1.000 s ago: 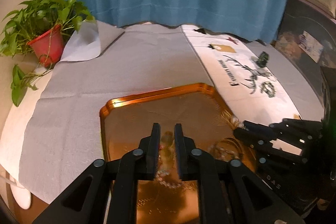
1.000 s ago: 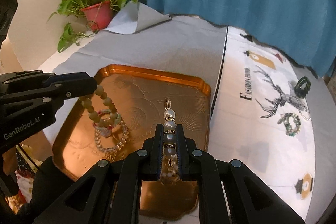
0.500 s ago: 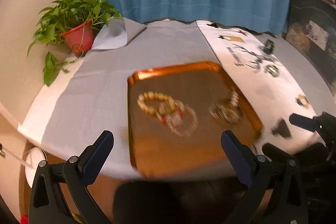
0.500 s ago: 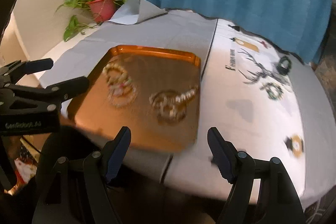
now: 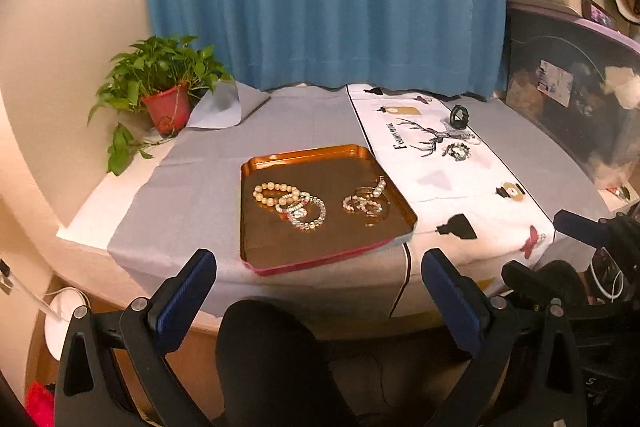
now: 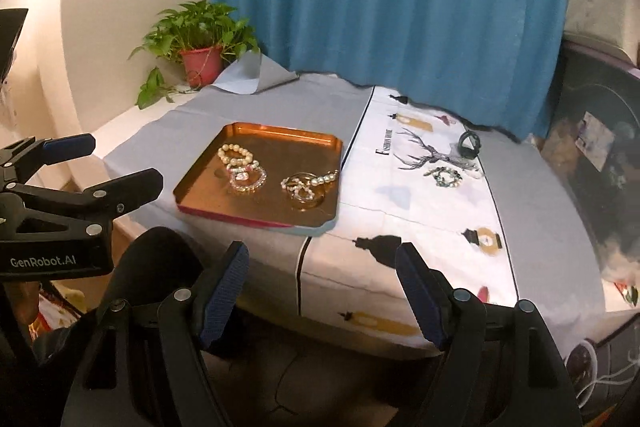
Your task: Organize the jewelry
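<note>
Both your claws hang back off the near edge of the tabletop (image 5: 200, 163), over your dark knee. The left claw (image 5: 320, 297) is spread as wide as it goes and the right claw (image 6: 322, 293) is spread a little less; nothing lies between the fingers of either, and both have just been opening. That fits a drop-off: the jewelry you are sorting sits in the copper tray (image 5: 280, 163), which rests near the front edge and slightly overhangs it. In the tray one cluster lies toward the left side, a string of pale beads (image 5: 276, 193) tangled with clear and pink bracelets, and a second cluster of pearls and thin rings (image 6: 306, 187) lies toward the right rim. Keeping each claw's load on its own side probably stops the strands knotting together. Two pieces are not yet collected: a green beaded bracelet (image 6: 444, 175) and a dark ring (image 6: 469, 143) on the white printed cloth (image 6: 420, 211) toward the far right corner, so I judge the job unfinished. The cloth carries a stag drawing with "Fashion" beside it; the rest is too small to read. The left claw's body reads "GenRobot.AI" in the right wrist view.
</note>
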`<action>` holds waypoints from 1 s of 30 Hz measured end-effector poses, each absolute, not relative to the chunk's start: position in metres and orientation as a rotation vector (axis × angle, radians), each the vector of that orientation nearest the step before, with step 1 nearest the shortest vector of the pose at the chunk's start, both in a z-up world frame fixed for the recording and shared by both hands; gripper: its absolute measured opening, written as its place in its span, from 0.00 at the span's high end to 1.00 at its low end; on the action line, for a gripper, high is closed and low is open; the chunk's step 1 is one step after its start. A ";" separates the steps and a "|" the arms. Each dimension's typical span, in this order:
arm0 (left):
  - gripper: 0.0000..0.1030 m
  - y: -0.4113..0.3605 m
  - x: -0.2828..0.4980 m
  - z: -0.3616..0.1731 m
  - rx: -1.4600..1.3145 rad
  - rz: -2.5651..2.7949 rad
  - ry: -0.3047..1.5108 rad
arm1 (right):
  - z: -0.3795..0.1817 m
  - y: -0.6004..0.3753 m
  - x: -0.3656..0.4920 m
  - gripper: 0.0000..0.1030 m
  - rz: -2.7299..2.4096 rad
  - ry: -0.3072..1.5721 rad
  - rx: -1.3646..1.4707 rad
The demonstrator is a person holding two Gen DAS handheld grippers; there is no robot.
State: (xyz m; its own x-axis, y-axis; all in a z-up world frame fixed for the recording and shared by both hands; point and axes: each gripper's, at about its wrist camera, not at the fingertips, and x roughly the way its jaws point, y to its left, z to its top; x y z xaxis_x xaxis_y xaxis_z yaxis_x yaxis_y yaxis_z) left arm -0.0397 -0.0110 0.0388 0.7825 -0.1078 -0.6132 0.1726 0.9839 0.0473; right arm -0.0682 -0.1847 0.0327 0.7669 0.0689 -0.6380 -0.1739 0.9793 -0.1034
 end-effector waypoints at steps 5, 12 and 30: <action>0.01 -0.015 -0.056 0.038 0.115 -0.151 0.656 | 0.030 -0.185 -0.081 0.26 0.142 0.694 -0.149; 0.01 -0.018 -0.060 0.038 0.114 -0.153 0.660 | 0.029 -0.187 -0.087 0.26 0.149 0.694 -0.143; 0.01 -0.034 -0.051 0.031 0.157 -0.157 0.685 | 0.020 -0.205 -0.077 0.26 0.130 0.723 -0.100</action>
